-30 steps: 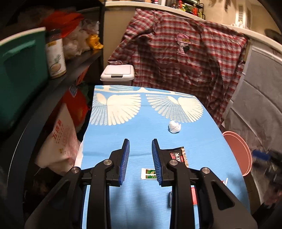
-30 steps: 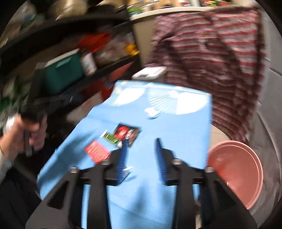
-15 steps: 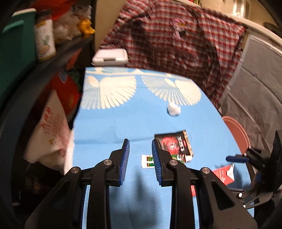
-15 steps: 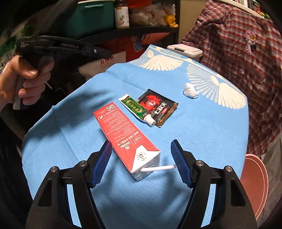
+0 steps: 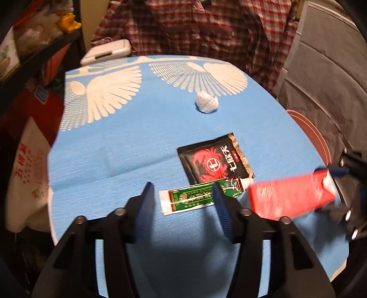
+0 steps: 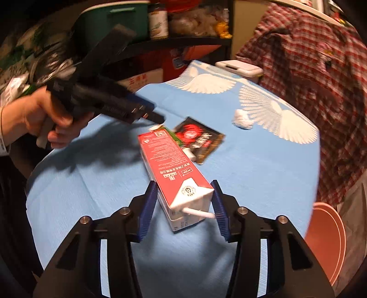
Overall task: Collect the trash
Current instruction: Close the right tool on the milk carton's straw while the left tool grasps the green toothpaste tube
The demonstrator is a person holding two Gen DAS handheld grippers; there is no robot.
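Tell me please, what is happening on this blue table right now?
A person clears trash with two handheld grippers. The right gripper is closed around the spout end of the red carton. The left gripper is open, its fingers straddling the green tube. The black sachet and crumpled tissue lie untouched on the blue tablecloth.

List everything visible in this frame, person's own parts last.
carton: 1, red and white, between the right tongs
tube: 1, green, under the left tongs
sachet: 1, black and red, mid-table
tissue: 1, white, far side
cloth: 1, blue with white wings, covers the table
basin: 1, pink, beyond the right edge
bin: 1, white, behind the table
shirt: 1, red plaid, behind
jar: 1, shelf
left tongs: open
right tongs: shut on carton
hand: 1, holds left tongs
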